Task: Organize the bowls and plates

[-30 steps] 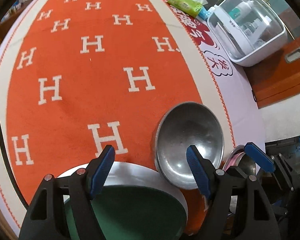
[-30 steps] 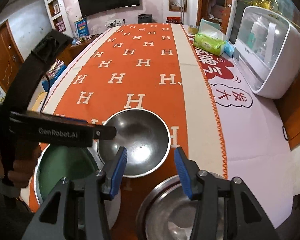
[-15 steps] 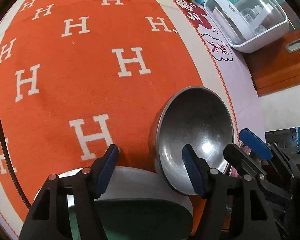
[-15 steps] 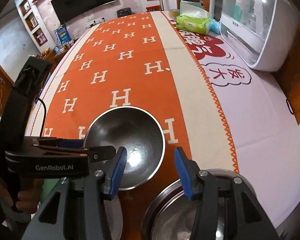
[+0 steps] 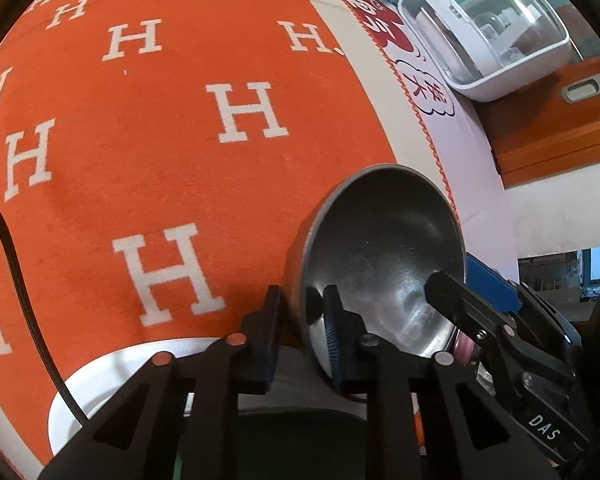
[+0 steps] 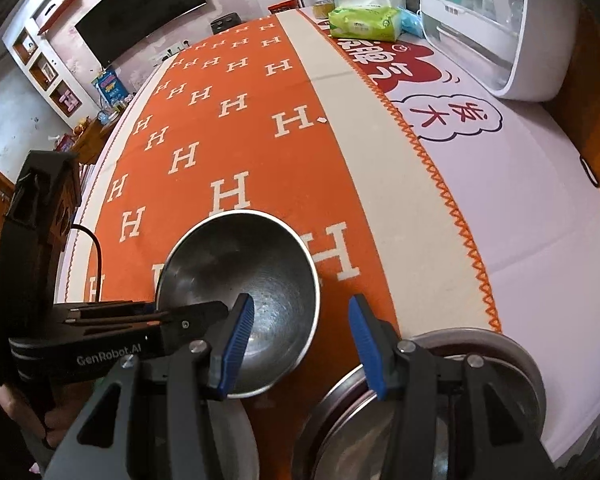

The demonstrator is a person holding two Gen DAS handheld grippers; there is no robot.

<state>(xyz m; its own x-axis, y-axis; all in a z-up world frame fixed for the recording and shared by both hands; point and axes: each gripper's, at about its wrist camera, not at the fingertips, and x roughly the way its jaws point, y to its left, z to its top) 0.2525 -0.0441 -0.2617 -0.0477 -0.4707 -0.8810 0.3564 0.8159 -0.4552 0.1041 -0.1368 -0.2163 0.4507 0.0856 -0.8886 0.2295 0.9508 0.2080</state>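
The left gripper [image 5: 300, 328] is clamped on the near rim of a steel bowl [image 5: 384, 256], one pad outside the wall and one inside. The bowl sits on an orange cloth [image 5: 148, 152] patterned with white H letters, its mouth facing up and tipped slightly toward the camera in the left wrist view; being round, it shows no long axis. Just beside it, at the table's near edge, lies a white plate [image 5: 100, 376] with a green centre. The right gripper [image 6: 300, 332] hangs with its blue pads apart, nothing between them, over the gap between the bowl [image 6: 244, 292] and a stack of steel dishes [image 6: 496, 348] at the lower right. Farther back on the table stand a white lidded container [image 6: 496, 28] and a green tissue pack [image 6: 364, 20]. A hand [image 6: 24, 408] grips the left tool's handle.
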